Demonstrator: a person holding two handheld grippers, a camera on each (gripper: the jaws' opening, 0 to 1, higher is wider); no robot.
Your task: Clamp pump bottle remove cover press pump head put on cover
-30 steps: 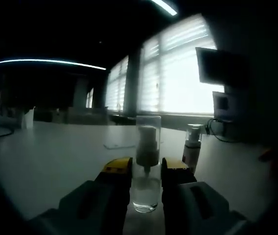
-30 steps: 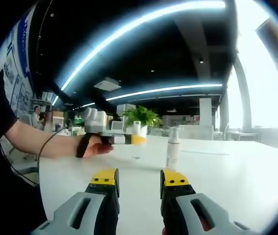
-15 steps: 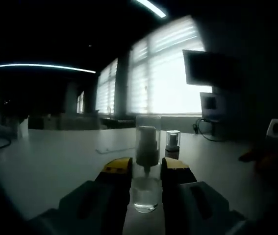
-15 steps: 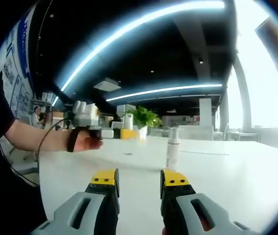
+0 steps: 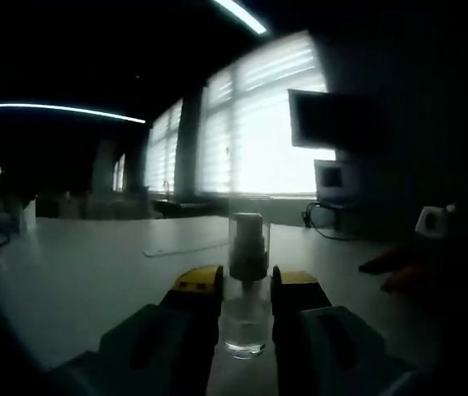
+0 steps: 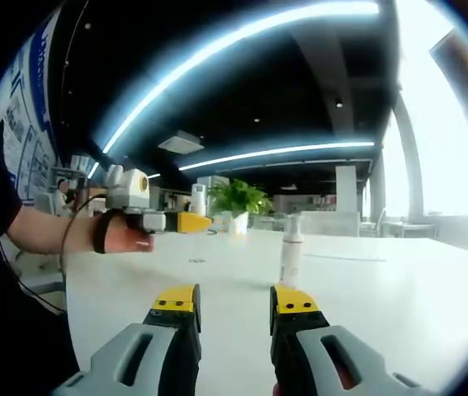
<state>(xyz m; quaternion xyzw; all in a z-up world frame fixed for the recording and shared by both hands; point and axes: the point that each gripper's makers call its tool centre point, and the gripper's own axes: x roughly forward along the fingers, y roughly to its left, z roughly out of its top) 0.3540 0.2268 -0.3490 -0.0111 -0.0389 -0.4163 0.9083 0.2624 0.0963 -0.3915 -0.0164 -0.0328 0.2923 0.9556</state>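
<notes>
A clear pump bottle (image 5: 247,309) with a transparent cover over its white pump head stands upright between the yellow jaws of my left gripper (image 5: 246,287), which is shut on its body. In the right gripper view the same left gripper (image 6: 176,221), held by a hand, carries the pump bottle (image 6: 197,200) above the white table (image 6: 382,289) at the left. My right gripper (image 6: 234,307) stands open low over the table, nothing between its jaws. A second pump bottle (image 6: 290,247) stands on the table ahead of it.
A potted plant (image 6: 235,198) sits at the table's far side. Bright windows (image 5: 258,132) and a dark monitor (image 5: 324,120) lie ahead in the left gripper view. A person's forearm (image 6: 48,231) reaches in from the left.
The left gripper has carried the clamped bottle further left and slightly up in the right gripper view. The left gripper view has swung, and the second bottle has left it. The right gripper has stayed still.
</notes>
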